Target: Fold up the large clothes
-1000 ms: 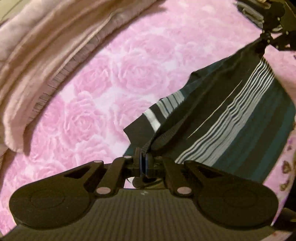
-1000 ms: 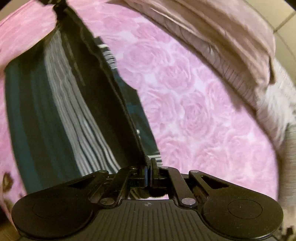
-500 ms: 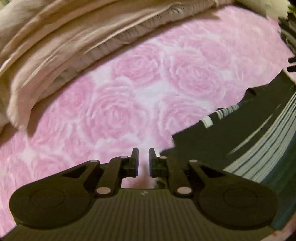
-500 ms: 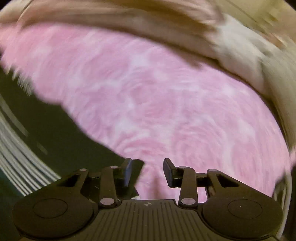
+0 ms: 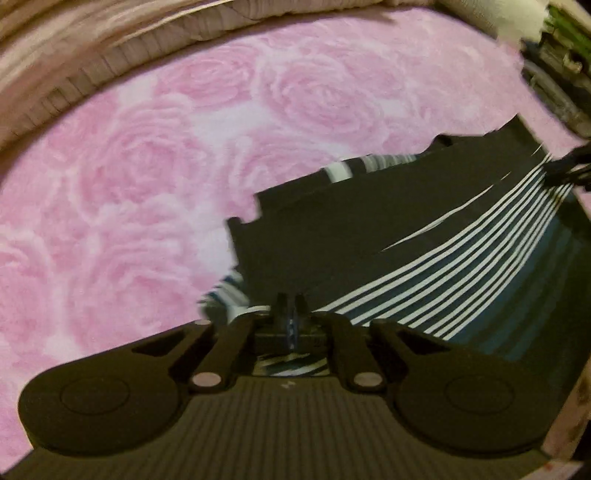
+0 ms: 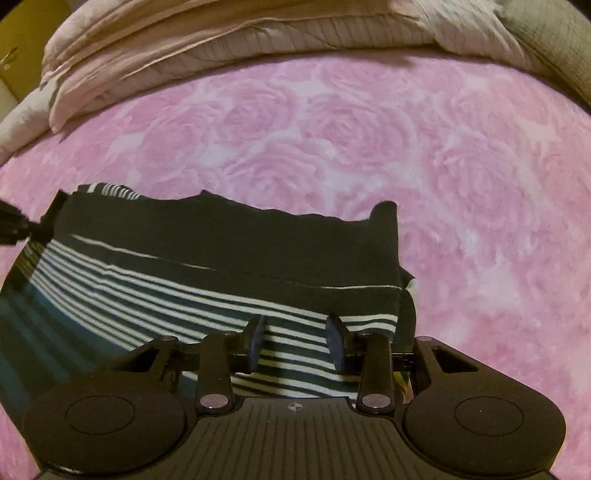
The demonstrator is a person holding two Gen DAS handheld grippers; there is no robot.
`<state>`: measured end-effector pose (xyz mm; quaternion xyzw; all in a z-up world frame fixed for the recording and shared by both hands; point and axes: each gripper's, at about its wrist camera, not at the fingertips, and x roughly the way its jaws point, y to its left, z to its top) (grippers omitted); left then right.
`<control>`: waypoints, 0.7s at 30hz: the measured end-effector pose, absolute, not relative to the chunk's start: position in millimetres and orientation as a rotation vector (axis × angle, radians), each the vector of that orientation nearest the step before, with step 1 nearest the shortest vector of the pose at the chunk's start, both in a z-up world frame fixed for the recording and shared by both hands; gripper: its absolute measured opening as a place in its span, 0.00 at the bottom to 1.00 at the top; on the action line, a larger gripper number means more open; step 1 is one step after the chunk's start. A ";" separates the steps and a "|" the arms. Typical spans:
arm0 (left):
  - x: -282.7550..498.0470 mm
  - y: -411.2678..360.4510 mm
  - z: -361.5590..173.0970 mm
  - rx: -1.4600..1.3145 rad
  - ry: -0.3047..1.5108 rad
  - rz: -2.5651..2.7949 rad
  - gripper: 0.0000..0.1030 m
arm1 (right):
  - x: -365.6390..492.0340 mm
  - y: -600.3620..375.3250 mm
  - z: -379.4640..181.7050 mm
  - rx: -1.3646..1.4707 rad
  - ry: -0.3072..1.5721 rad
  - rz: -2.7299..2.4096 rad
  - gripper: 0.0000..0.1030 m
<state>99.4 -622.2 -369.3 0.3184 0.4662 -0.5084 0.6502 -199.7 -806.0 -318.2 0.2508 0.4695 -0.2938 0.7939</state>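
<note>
A dark garment [image 5: 424, 258] with white and teal stripes lies folded and flat on the pink rose blanket [image 5: 129, 184]. My left gripper [image 5: 291, 304] is shut, its tips right at the garment's near left edge; I cannot tell whether any fabric is pinched. In the right wrist view the same garment [image 6: 221, 266] spreads to the left. My right gripper [image 6: 297, 332] hangs open just above its striped band near the right edge, the pads clear of the cloth. Each gripper shows small in the other's view: the right gripper [image 5: 565, 170] and the left gripper [image 6: 14, 225].
A bunched beige quilt [image 6: 221, 33] runs along the far side of the bed. A grey knitted cushion [image 6: 554, 40] sits at the far right. Dark clutter [image 5: 561, 74] stands beyond the bed's edge. Bare pink blanket [image 6: 480, 184] stretches right of the garment.
Both grippers held the garment up a second ago and have let go; it now lies flat. The right jaws opened wide; the left opened slightly, then shut. Both grippers sank toward the bed.
</note>
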 end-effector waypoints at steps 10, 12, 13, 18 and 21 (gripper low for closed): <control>101.7 -592.1 -360.9 0.804 1.052 -1.035 0.05 | -219.7 -768.9 -333.6 0.562 1.045 -0.672 0.33; 102.0 -577.6 -354.1 0.805 1.043 -1.044 0.05 | -214.8 -753.0 -322.2 0.538 1.051 -0.700 0.33; 102.1 -570.9 -350.7 0.808 1.038 -1.049 0.06 | -210.5 -742.7 -317.0 0.531 1.048 -0.696 0.34; 103.8 -538.1 -331.5 0.825 0.968 -1.143 0.07 | -154.4 -640.0 -296.5 0.446 1.051 -0.572 0.36; 104.4 -517.5 -326.5 0.844 0.893 -1.251 0.07 | -102.4 -553.7 -298.3 0.353 1.050 -0.474 0.41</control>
